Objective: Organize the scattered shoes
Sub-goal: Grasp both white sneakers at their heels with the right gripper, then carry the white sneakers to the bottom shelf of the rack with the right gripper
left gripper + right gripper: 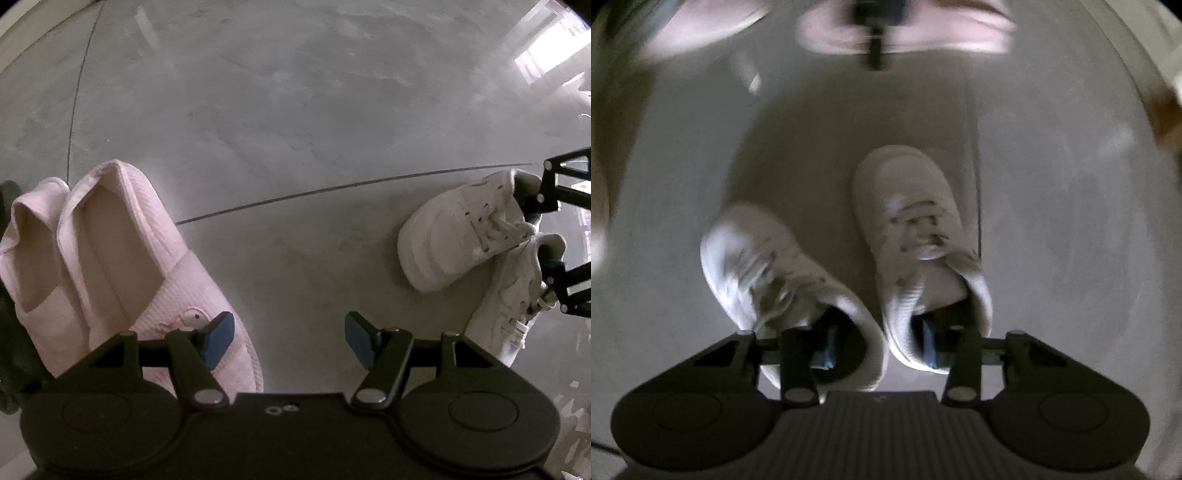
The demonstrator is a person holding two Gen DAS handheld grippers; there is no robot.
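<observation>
Grey polished concrete floor (pixel 295 110) carries all items; a thin dark joint line crosses it.

Left tongs (pixel 289 339): spread wide, blue pads apart, nothing between them, held above bare floor. One blue pad (pixel 221 338) overlaps the toe of a pink slipper in the left wrist view; contact cannot be confirmed.

Pink slippers (pixel 122 258): two, lying side by side and touching, at the left of the left wrist view, open heels pointing away from the camera.

White sneakers (pixel 458 229): two laced shoes at the right of the same view, close together, toes angled differently. In the right wrist view the left sneaker (pixel 783 280) is tilted off line from the right sneaker (pixel 916 229).

Right tongs (pixel 879 347): spread, one blue pad (pixel 825 350) inside the heel opening of the left sneaker, the other inside the heel opening of the right sneaker. The adjoining inner collars of both shoes lie between the pads. Whether the pads press these collars cannot be told; the view is motion-blurred.
</observation>
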